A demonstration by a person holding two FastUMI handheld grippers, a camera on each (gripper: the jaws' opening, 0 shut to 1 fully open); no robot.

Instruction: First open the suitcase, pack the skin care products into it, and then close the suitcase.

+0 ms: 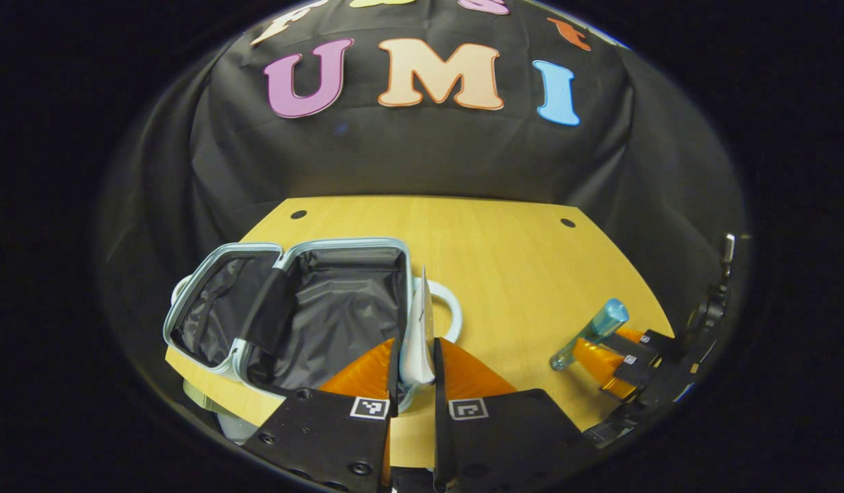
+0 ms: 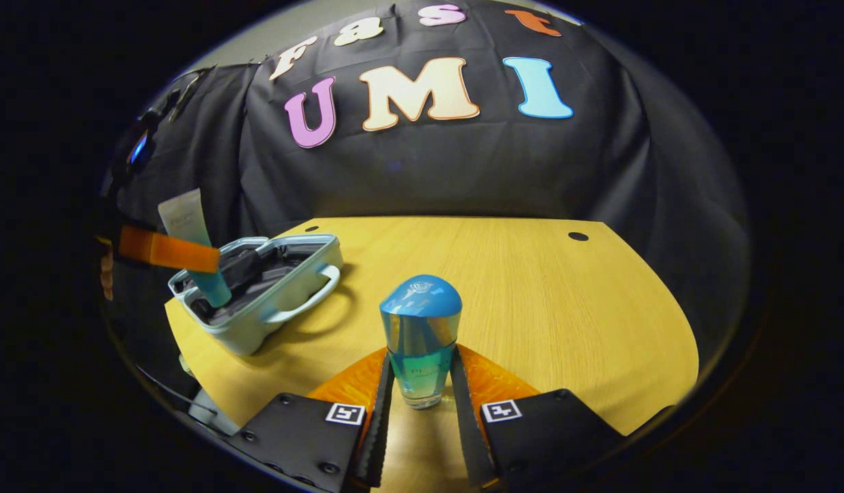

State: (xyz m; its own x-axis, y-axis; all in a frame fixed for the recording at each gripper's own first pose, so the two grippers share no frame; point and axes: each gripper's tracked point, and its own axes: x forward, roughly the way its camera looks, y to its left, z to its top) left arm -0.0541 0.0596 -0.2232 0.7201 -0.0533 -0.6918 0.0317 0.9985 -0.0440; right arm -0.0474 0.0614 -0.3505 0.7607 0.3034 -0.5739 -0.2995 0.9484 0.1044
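A small pale blue suitcase lies open on the left part of the wooden table, both halves lined in dark fabric, its white handle facing right. My left gripper is shut on a white skin care tube, held beside the suitcase's right rim. In the right gripper view that tube hangs blue cap down over the suitcase, with the left gripper pressing on it. My right gripper is shut on a blue-capped glass bottle. In the left gripper view the bottle leans, low over the table's right side.
Two dark round holes mark the table's far corners. The suitcase sits near the table's front left edge, close to the corner. Bare wood stretches between the suitcase and the bottle. Black cloth walls close in behind and on both sides.
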